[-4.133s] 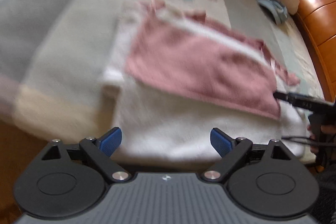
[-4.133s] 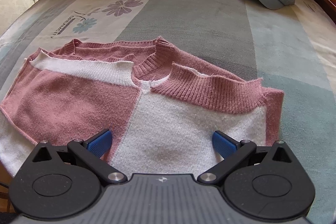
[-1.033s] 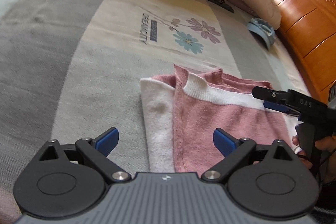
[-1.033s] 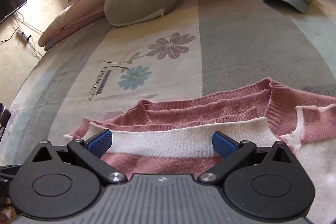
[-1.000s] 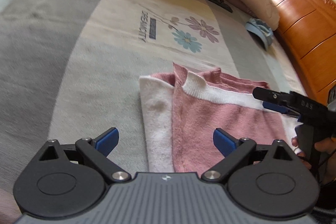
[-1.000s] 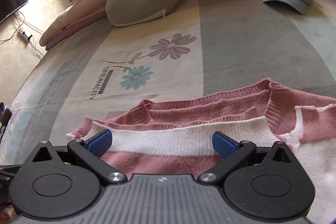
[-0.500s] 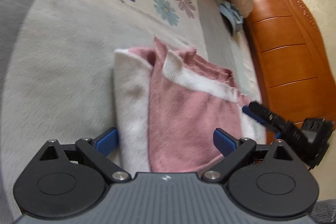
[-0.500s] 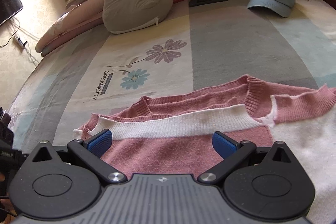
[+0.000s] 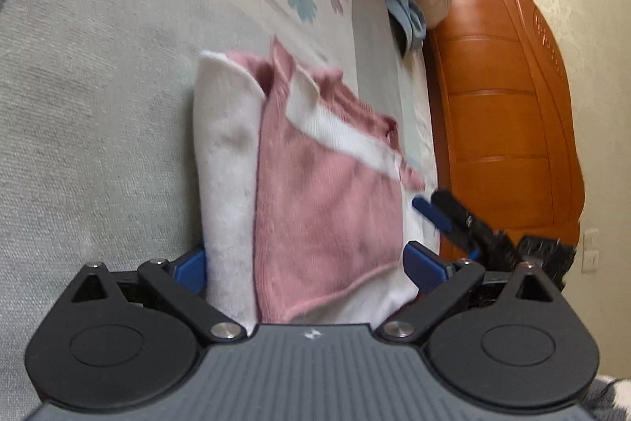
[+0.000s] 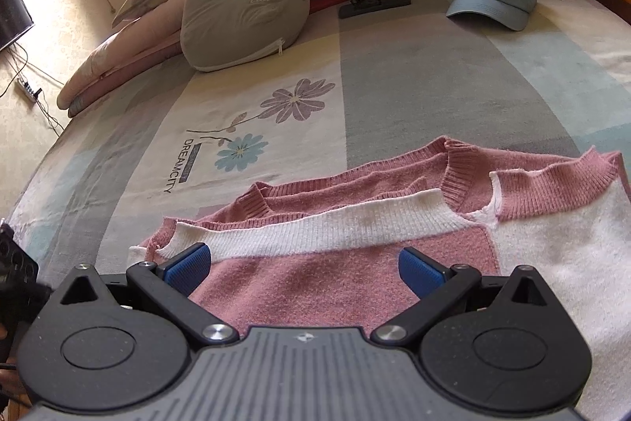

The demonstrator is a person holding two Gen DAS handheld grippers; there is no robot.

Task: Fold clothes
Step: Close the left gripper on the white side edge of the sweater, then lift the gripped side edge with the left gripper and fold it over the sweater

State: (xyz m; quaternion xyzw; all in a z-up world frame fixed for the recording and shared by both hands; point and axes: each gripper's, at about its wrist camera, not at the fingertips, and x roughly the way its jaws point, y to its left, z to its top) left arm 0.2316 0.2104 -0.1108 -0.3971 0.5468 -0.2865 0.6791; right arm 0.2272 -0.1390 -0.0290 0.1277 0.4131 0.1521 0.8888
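- Sweater [image 10: 355, 287] is lying partly folded on the bed [image 10: 414, 85], its long axis running left to right across the right tool's view
- Left tool [image 9: 303, 263] is spread wide, straddling the sweater's left end; nearer that edge
- Right tool [image 10: 301, 265] is released too, hovering over the pink panel, gripping nothing

The sweater's [image 10: 355, 287] near edge is hidden beneath both hand-held gripper bodies; its right side runs off-frame.

Open bedspread [image 10: 414, 73] beyond sweater [image 10: 355, 287], cushion [image 10: 242, 10] and cap [image 10: 493, 0] well back, headboard [image 9: 504, 113] alongside
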